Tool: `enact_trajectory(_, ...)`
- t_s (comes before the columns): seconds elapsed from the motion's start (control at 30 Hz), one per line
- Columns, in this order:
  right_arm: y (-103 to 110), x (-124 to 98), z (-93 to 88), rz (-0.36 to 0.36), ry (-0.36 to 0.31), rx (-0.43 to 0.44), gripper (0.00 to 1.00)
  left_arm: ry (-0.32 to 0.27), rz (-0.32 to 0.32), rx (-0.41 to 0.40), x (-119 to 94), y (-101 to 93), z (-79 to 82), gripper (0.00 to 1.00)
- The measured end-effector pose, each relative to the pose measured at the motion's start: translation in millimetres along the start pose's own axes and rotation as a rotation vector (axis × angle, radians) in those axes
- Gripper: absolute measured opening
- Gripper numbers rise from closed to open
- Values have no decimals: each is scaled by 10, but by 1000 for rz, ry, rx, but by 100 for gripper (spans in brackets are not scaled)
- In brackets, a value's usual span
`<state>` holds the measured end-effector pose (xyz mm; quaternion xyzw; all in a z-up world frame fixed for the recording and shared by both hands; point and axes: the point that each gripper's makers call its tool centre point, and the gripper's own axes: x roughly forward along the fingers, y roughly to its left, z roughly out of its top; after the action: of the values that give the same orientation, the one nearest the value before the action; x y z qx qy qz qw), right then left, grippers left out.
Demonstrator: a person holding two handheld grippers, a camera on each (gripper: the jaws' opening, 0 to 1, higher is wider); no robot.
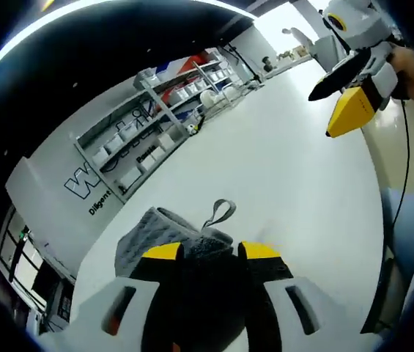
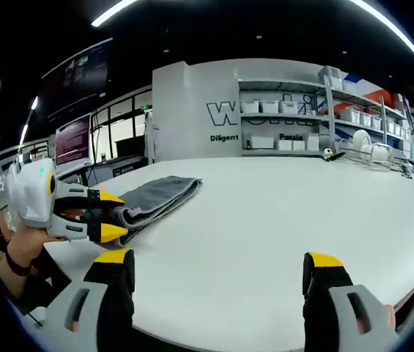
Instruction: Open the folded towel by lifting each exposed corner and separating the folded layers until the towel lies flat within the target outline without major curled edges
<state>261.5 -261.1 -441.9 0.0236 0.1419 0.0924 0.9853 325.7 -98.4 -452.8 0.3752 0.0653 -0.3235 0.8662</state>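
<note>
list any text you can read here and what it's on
"W…": big logo letters on the white wall, the rest hidden by the shelves.
"Diligent": smaller black word beneath the logo on the same wall, clear in both views.
A second small word shows through the shelves; too blurred to read.
Bins on the shelves: no legible labels.
</note>
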Motion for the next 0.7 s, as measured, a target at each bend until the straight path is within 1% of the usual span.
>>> enact_trajectory(0.07,0,0,-13,1,3,2,97,14,-3,34,29,-47,5,22)
enact_trajectory(0.13,3,-3,-15,4,0,6,97,19,-1,73,37,-66,10,12)
enact_trajectory(0.17,3,-3,-15,5,0,6,96,17,6,78,33,-56,19,8)
enact_trajectory(0.23,6,-10,-16,8,-3,8,96,12,23,75,15,13,41,6)
enact_trajectory(0.3,1,-12,-19,8,-3,10,96,-9,17,3,-3,72,75,5)
enact_trajectory(0.33,-4,-12,-21,7,-3,11,96,-23,20,-33,-14,132,94,5)
enact_trajectory(0.37,-7,-12,-22,6,-4,13,96,-42,36,-70,-40,216,123,5)
enact_trajectory(0.4,-8,-11,-23,6,-4,13,96,-55,47,-84,-60,264,141,4)
enact_trajectory(0.43,-6,-12,-21,6,-6,15,95,-84,65,-126,-102,351,173,4)
enact_trajectory(0.47,-4,-14,-17,7,-9,16,94,-97,76,-149,-126,402,186,4)
enact_trajectory(0.53,-2,-16,-4,7,-16,17,93,-130,111,-211,-193,585,197,4)
enact_trajectory(0.6,0,-17,0,7,-17,17,93,-160,163,-267,-274,796,181,4)
enact_trajectory(0.7,-2,-20,6,5,-17,15,93,-181,254,-340,-412,1129,66,4)
